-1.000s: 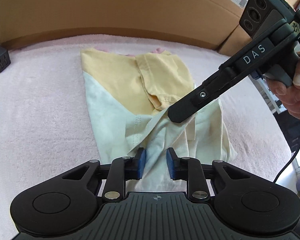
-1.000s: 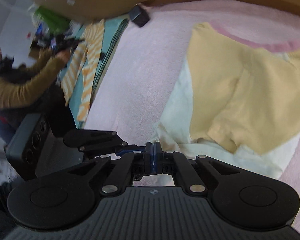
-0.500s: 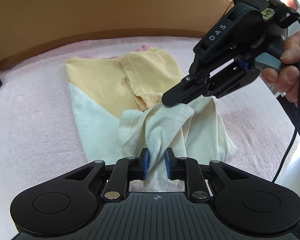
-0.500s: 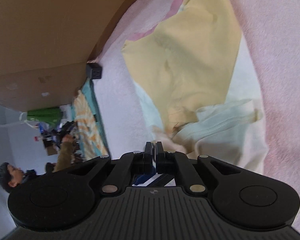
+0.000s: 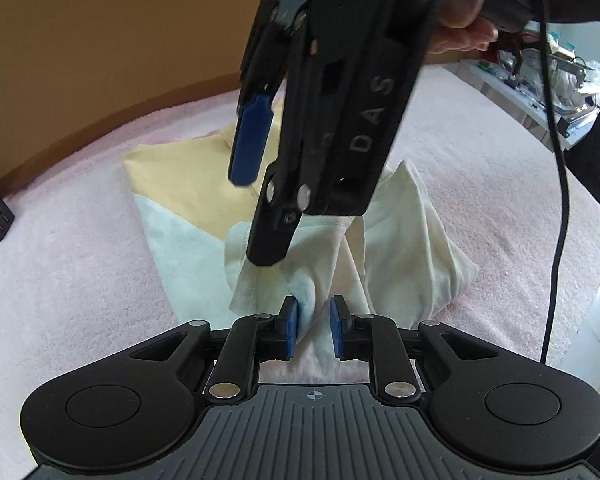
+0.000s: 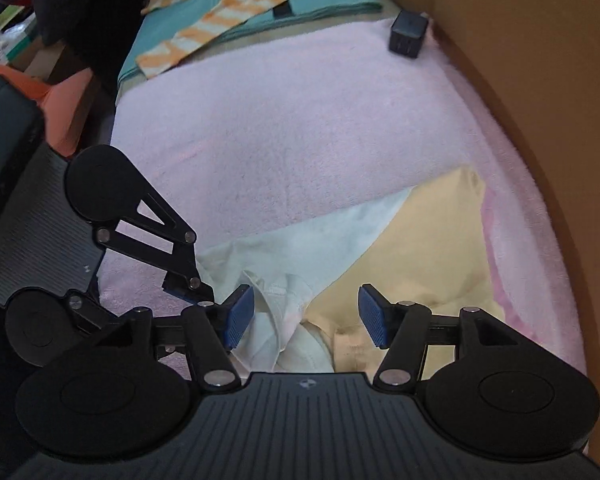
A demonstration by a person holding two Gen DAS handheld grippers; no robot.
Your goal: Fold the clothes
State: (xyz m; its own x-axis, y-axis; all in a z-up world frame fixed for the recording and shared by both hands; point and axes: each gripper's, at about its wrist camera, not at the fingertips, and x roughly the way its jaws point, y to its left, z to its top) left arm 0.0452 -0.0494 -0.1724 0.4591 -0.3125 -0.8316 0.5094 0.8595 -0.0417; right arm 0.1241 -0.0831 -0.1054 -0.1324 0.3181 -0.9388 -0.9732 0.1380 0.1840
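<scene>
Cream cloth of the shirt (image 5: 404,240) is pinched in our left tool (image 5: 313,330), mid-fold. Our right tool (image 6: 306,318) gapes wide over the bunched hem and, we judge, must close there next.

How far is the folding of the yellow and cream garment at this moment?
Done: the garment lies partly folded on the pink towel, its far part flat. In hand: the left hand-held gripper has bunched cream cloth between its pads, which are slightly apart; the right hand-held gripper is open above the sleeve area. Left: the near cream part is still rumpled and must be laid flat.
</scene>
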